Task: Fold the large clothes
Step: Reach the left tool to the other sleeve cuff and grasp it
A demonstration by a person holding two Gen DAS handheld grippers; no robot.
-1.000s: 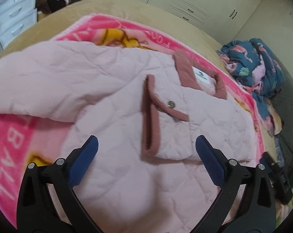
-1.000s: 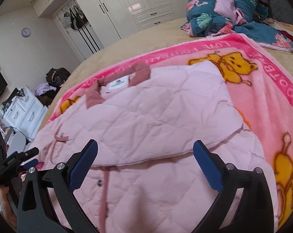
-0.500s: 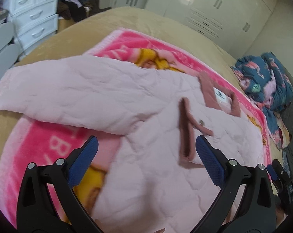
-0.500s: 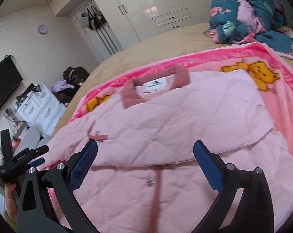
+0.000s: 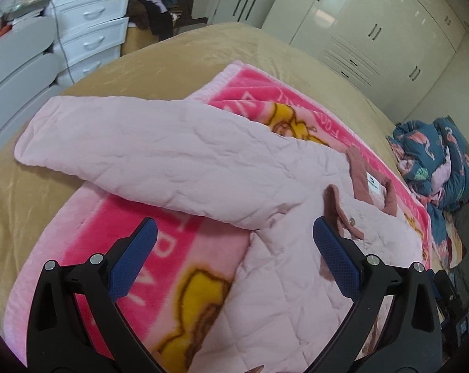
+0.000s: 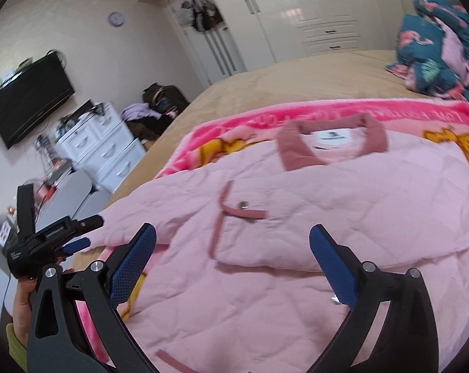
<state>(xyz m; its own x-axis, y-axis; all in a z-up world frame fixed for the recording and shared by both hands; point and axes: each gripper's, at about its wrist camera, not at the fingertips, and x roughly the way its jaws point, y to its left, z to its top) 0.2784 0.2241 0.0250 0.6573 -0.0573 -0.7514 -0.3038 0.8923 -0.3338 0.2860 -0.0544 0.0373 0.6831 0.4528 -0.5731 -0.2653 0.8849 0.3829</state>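
While the left tongs (image 5: 231, 248) have swung away to the left over the last second, the view from them has gone from the jacket's chest to its outstretched sleeve (image 5: 147, 158), so I'd guess that sleeve is the next thing to get folded in. The other sleeve already looks laid across the chest, so my read is we're maybe partway, with one sleeve and the body folds left.

Both tongs are spread wide with nothing between the blue pads; the right tongs (image 6: 232, 259) hover over the lower front of the jacket (image 6: 296, 295), not touching as far as I can tell.

The pink quilted jacket lies flat, front up, on a pink cartoon blanket (image 5: 159, 258) on the tan bed (image 5: 203, 49). Its long axis runs near to far, collar (image 6: 330, 143) at the far end pointing toward the white wardrobes (image 6: 312, 15), hem near me. The free sleeve sticks out sideways to the left, its cuff off the blanket and onto the bare bed.
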